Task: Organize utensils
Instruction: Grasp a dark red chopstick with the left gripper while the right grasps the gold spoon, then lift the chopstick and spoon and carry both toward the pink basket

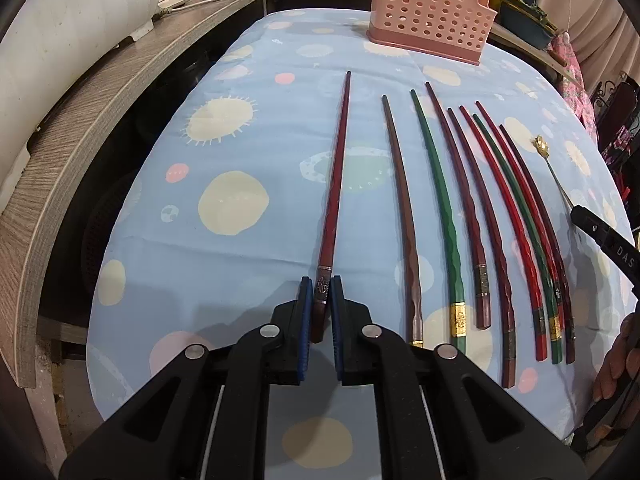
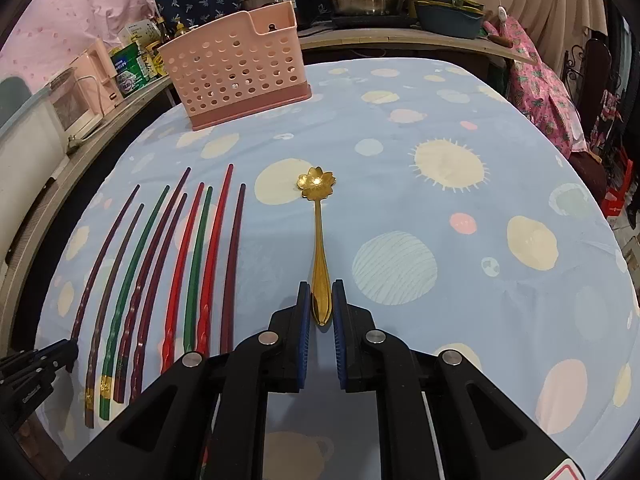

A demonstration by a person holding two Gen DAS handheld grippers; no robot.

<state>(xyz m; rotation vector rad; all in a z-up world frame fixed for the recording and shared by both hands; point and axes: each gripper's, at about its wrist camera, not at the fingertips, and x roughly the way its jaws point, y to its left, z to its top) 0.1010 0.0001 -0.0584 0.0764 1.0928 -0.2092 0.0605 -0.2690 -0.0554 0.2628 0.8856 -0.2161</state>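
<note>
A dark red chopstick point(image 1: 334, 184) lies on the worktop's cloth point(image 1: 240, 152), apart from its fellows on the left, its long axis running away from the camera with the thin tip toward the pink basket point(image 1: 430, 12). Its thick end, faceted and ringed with a metal band, sits between the blue pads of the left claw point(image 1: 320, 308), whose fingers are closed in to a narrow gap and touch or nearly touch it on both sides.

To its right lie the other chopsticks point(image 1: 480, 216) — brown, green, bright red and maroon, glossy, several with twisted grips and gold or silver bands — side by side, tips pointing the same way.

Further right a gold spoon point(image 2: 318, 240) rests on the cloth, metal and shiny, its bowl shaped like a five-petalled flower and pointing away, handle toward the camera. The broad tail of the handle lies between the pads of the right claw point(image 2: 321, 304), likewise narrowed around it; a firm grip cannot be confirmed.

The basket is perforated plastic with round holes on a darker pink base, standing upright at the far end. The cloth is pale blue with cream, pink and striped discs.
</note>
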